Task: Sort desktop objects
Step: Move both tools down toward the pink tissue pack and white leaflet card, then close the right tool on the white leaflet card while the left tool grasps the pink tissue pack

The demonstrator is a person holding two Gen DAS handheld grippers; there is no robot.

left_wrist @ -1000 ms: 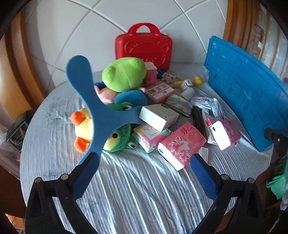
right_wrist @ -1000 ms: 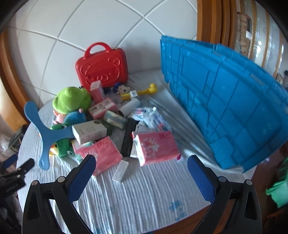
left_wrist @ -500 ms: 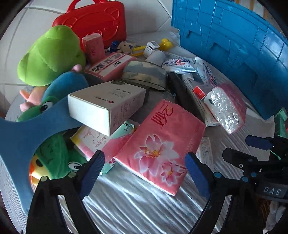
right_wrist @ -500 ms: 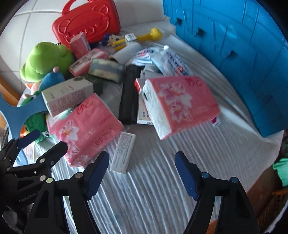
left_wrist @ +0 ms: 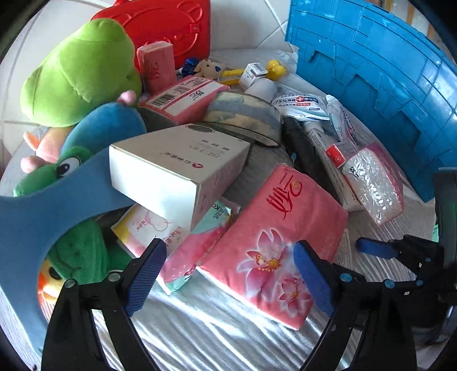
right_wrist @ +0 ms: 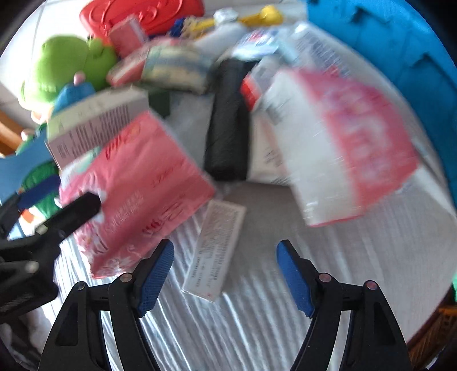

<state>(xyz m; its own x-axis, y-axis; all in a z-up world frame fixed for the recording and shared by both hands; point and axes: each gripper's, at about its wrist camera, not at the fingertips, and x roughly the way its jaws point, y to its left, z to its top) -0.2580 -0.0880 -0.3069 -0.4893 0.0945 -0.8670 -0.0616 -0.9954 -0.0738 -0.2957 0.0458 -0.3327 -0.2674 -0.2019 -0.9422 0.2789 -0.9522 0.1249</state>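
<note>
A pile of objects lies on a grey striped cloth. A pink flowered tissue pack [left_wrist: 274, 242] lies nearest; my left gripper [left_wrist: 228, 271] is open, its jaws on either side of the pack's near end, not closed. A white box [left_wrist: 174, 168] leans over a smaller tissue pack [left_wrist: 151, 231]. My right gripper [right_wrist: 225, 271] is open just above a small flat white packet [right_wrist: 217, 251]. That view is blurred. A second pink tissue pack [right_wrist: 342, 145] lies to the right, and a black roll [right_wrist: 225, 122] behind. The right gripper also shows in the left wrist view [left_wrist: 380, 248].
A blue crate [left_wrist: 385, 74] stands on its side at the right. A red case [left_wrist: 162, 25] stands at the back wall. Green [left_wrist: 80, 74] and blue [left_wrist: 105, 125] plush toys and a blue boomerang [left_wrist: 25, 217] lie left. Tubes and wipes [left_wrist: 314, 111] lie by the crate.
Both grippers have moved forward and down into the pile. The left has reached the flowered tissue pack; the right has come over the small white packet and is still moving.
</note>
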